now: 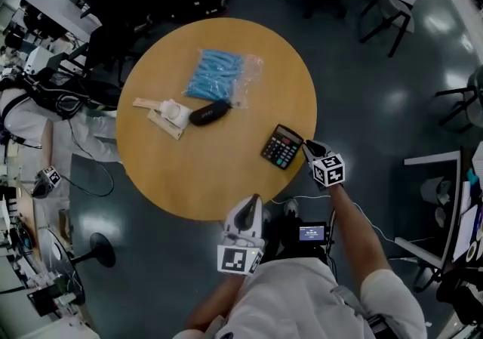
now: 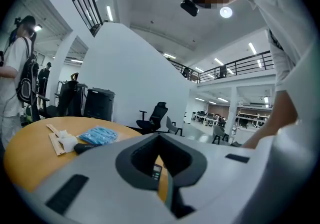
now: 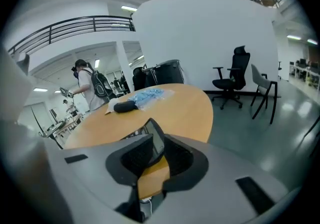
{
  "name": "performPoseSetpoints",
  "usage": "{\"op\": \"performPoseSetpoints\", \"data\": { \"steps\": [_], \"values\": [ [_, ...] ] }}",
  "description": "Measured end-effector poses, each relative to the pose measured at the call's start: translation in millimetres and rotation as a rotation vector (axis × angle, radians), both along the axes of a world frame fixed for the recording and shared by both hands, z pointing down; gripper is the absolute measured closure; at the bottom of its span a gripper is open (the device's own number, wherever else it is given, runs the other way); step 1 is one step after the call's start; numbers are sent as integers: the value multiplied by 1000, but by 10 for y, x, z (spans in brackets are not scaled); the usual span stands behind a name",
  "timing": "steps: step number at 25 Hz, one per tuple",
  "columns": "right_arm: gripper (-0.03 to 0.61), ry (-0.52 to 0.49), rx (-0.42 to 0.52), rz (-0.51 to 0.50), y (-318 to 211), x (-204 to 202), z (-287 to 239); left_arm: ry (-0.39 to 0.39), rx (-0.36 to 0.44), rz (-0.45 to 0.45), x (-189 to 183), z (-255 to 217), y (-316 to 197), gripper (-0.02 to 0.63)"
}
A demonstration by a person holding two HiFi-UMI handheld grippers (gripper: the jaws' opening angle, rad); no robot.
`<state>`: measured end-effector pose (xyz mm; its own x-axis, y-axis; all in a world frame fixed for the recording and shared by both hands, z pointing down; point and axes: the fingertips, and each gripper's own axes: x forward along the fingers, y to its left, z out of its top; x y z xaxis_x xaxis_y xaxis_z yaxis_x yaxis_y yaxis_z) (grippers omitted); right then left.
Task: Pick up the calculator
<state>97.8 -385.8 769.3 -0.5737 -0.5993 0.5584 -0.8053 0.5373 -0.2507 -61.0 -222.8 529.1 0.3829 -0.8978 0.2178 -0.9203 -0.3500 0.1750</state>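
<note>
Round wooden table (image 1: 181, 179). Calculator (image 1: 282, 146) lay near its right edge, on the person's side. Right gripper (image 1: 308, 149) was at the calculator's corner, jaws closed narrow on the display end, which stood between them. Left gripper (image 1: 247, 208) hung over the near table edge, jaws together, nothing in them. Blue packet (image 1: 215, 75) and black case (image 1: 209, 112) lay across the table, well apart from the calculator

Left gripper (image 1: 252, 204) was held close in front of my torso, pointing forward, jaws together with nothing between them. My left forearm (image 1: 210, 309) was bent in tight. My right arm (image 1: 353, 228) reached forward. Right gripper (image 1: 309, 149) pointed forward and slightly left, and its jaws were closed on the calculator (image 1: 282, 146) at its right corner.
</note>
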Motion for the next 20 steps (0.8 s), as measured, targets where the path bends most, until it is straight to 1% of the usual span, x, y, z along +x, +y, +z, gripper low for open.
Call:
{"op": "performPoseSetpoints", "data": {
  "steps": [2, 4, 10, 12, 14, 17, 20],
  "values": [
    [444, -11, -44, -8, -112, -30, 189, -7, -22, -14, -44, 45, -21, 607],
    [430, -25, -77, -21, -190, -64, 332, -13, -36, -29, -91, 90, -38, 607],
    [433, -108, -138, -89, -288, -271, 523, -29, -66, -68, -187, 242, -98, 607],
    [469, -133, -150, -104, -276, -318, 517, -25, -69, -75, -191, 252, -101, 607],
    [482, -149, -153, -118, -246, -338, 492, -22, -65, -81, -186, 242, -102, 607],
    [498, -145, -114, -136, -180, -371, 352, -15, -61, -83, -176, 258, -88, 607],
    [515, -76, -41, -144, -85, -447, 85, -12, -47, -73, -163, 273, -80, 607]
  ]
}}
